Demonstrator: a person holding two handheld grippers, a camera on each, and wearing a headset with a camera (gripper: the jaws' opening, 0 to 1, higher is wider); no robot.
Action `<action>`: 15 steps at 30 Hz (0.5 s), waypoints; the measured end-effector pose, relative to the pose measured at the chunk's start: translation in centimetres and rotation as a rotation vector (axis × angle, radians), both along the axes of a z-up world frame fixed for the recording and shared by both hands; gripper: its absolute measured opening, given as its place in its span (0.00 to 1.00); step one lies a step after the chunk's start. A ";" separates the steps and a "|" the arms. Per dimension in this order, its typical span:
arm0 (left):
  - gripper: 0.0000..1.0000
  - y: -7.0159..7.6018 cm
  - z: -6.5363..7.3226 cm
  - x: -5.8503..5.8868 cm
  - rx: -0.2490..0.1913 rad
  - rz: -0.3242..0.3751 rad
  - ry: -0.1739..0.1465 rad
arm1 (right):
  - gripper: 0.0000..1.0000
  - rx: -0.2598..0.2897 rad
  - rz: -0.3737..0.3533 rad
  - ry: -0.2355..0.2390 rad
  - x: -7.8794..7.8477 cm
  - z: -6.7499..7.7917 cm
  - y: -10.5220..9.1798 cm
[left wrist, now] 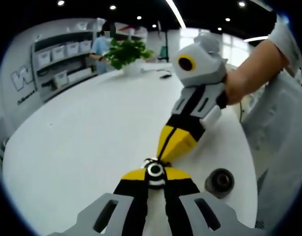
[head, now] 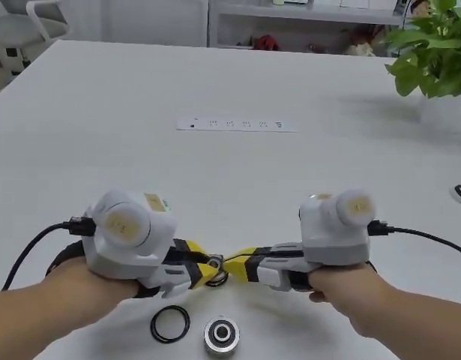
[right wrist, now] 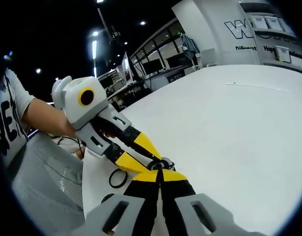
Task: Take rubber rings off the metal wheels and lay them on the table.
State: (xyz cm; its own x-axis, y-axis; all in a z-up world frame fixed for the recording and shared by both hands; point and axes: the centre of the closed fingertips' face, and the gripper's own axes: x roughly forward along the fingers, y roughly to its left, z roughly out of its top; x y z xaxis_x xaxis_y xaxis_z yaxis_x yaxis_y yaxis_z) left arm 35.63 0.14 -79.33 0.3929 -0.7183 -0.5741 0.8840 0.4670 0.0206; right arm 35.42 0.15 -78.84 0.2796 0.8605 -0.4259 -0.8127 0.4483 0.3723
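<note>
The left gripper pinches a small silver metal wheel between its fingers — the right gripper, fingers closed narrow, touches its rim.

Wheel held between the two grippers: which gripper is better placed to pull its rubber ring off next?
Right. The left gripper clamps the metal wheel squarely, steadying it, while the right gripper has its tips pinched at the rim, seemingly on the rubber ring, ready to pull away.
</note>
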 end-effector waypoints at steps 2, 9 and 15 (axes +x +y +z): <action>0.11 0.0 0.0 0.0 0.002 -0.001 0.000 | 0.00 0.006 0.007 -0.001 -0.1 0.1 0.2; 0.12 0.0 0.1 -0.1 -0.002 0.001 -0.006 | 0.00 0.005 0.023 -0.023 -0.2 0.3 0.3; 0.12 0.0 0.2 -0.2 -0.001 -0.009 -0.028 | 0.00 0.015 -0.018 0.000 0.3 0.1 -0.6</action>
